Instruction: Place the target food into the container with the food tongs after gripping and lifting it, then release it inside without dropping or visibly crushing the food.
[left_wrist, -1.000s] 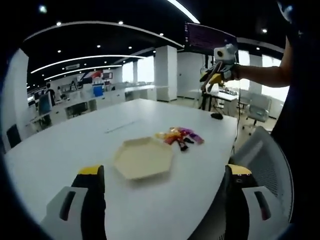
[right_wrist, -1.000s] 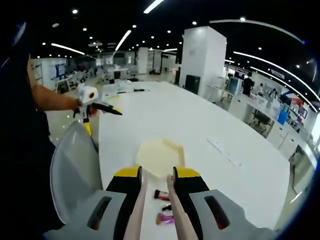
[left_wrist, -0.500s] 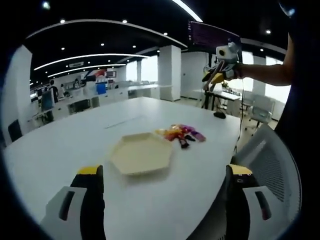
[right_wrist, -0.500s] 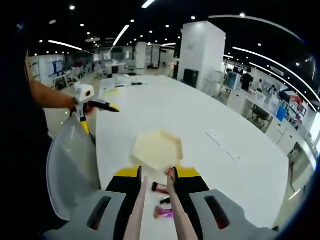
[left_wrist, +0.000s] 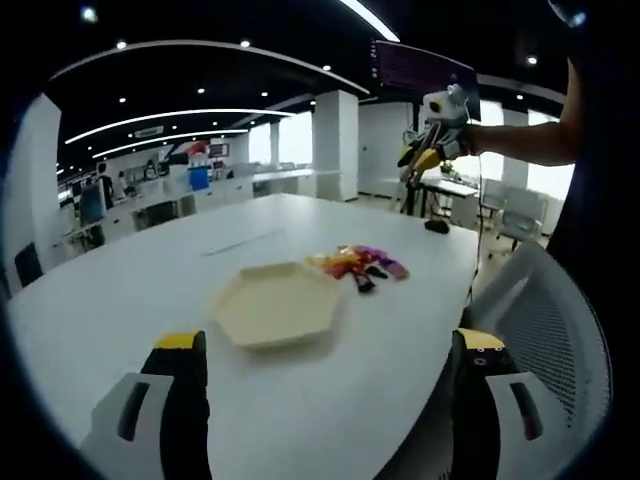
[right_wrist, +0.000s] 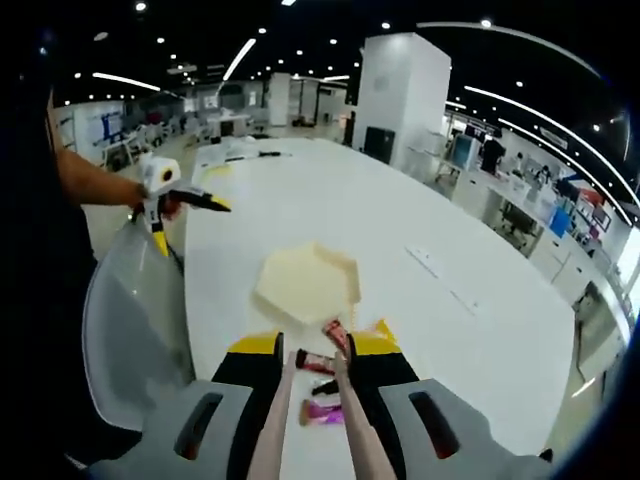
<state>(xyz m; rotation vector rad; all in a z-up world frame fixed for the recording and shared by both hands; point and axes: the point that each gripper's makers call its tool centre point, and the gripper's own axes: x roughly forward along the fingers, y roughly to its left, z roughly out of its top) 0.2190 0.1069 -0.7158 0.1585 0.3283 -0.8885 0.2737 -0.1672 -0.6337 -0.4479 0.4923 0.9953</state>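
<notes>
The tray (left_wrist: 275, 306) is pale cream, and it sits on a plain white table (left_wrist: 120, 290). Just beside the tray lie the snacks (left_wrist: 358, 265), in shiny wrappers of yellow, orange, red, pink and purple. The tongs (right_wrist: 310, 405) near the tray are a light skin-like tan, both grippers have black jaws with yellow tips and grey bodies, and the chair (left_wrist: 545, 335) by the table is grey mesh.

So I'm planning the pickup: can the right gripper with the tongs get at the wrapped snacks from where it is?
Probably yes. The right gripper holds the tongs just above the wrapped snacks, with nothing between them. The tray lies just beyond.
</notes>
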